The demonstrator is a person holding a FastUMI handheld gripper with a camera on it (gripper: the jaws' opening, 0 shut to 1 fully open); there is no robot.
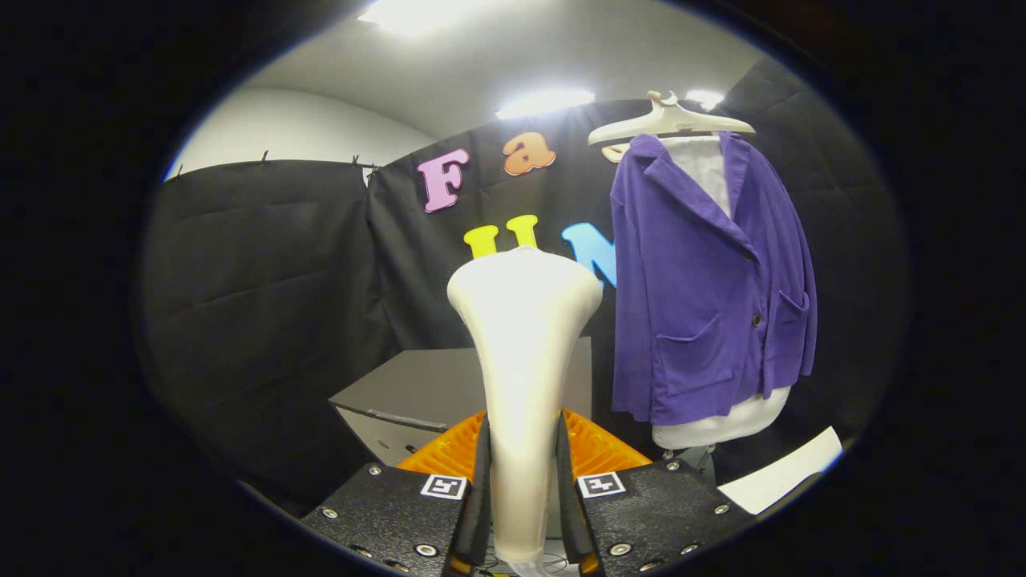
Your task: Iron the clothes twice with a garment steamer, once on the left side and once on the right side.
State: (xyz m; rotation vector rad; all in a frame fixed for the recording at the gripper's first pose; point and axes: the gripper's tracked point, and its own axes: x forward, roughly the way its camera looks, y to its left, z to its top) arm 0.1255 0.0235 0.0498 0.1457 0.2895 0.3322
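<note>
A white garment steamer [523,344] stands upright between my fingers, its wide head at the top and its narrow handle pinched below. My gripper [523,473] is shut on that handle, both fingers pressing its sides. A purple jacket [709,288] over a white shirt [705,172] hangs on a white hanger [672,120], beyond the fingers and to the right of the steamer head. The steamer head is apart from the jacket, facing away from me. The jacket's two front pockets and a button show.
A grey box-like table [417,393] stands behind the steamer, low and to the left. A white sheet [789,473] lies on the floor below the jacket. Black cloth walls close the booth all around.
</note>
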